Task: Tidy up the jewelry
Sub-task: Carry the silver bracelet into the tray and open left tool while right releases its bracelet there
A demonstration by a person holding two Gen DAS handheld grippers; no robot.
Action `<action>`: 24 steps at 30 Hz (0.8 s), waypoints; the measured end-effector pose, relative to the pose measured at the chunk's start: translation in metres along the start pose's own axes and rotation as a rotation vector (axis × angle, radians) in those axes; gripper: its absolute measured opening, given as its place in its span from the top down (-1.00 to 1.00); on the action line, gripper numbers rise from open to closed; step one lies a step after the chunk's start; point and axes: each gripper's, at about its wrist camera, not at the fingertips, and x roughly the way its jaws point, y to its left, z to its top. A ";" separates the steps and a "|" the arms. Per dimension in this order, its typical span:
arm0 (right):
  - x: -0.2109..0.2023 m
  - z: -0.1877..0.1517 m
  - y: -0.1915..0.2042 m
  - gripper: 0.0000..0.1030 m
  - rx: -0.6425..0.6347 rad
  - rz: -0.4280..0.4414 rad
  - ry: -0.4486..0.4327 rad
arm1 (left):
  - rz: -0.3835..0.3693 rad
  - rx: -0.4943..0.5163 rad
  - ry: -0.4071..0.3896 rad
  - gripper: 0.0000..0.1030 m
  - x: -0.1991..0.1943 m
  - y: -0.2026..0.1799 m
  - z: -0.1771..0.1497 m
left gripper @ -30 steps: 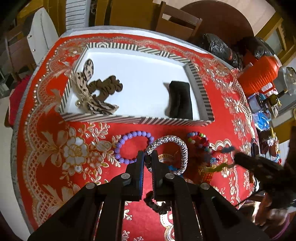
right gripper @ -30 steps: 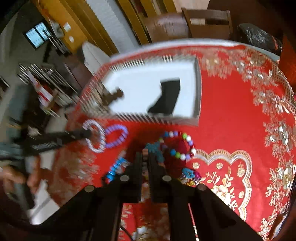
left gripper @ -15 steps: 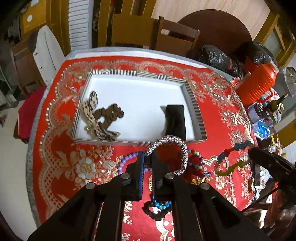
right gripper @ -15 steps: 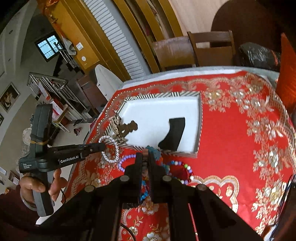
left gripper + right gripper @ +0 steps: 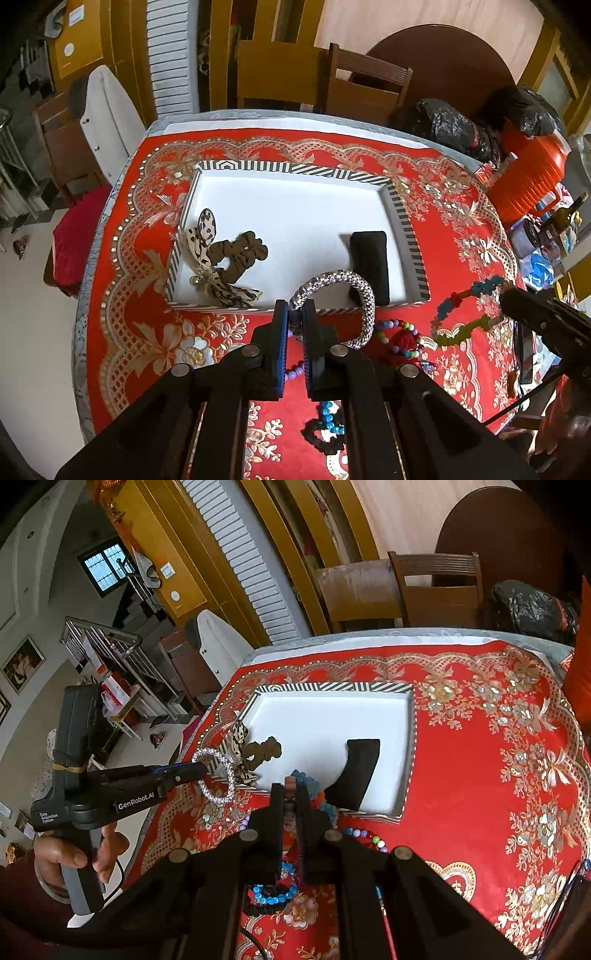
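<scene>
Slippage is the worry in the left wrist view: the left gripper (image 5: 295, 321) pinches only one spot on the silver rope bracelet (image 5: 343, 295), whose loop hangs at one o'clock of the fingertips over the near wall of the striped tray (image 5: 406, 229), so a jolt could drop it outside. In the right wrist view the right gripper (image 5: 293, 794) is clamped on a colourful bead strand (image 5: 306, 777) near the tray's six o'clock edge; its trailing end could snag the beaded bracelets (image 5: 364, 836) on the red tablecloth (image 5: 480, 760)
</scene>
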 end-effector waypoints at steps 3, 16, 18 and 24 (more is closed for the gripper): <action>0.002 0.004 -0.002 0.88 -0.002 -0.006 0.002 | 0.009 0.001 -0.004 1.00 0.002 0.002 0.004; 0.031 0.038 -0.026 0.88 0.001 -0.071 0.021 | 0.042 -0.012 0.000 1.00 0.028 0.016 0.044; 0.036 0.044 -0.029 0.88 0.006 -0.074 0.022 | 0.048 -0.013 0.004 1.00 0.034 0.018 0.050; 0.060 0.069 -0.034 0.88 -0.001 -0.084 0.028 | 0.068 -0.017 0.014 1.00 0.052 0.028 0.069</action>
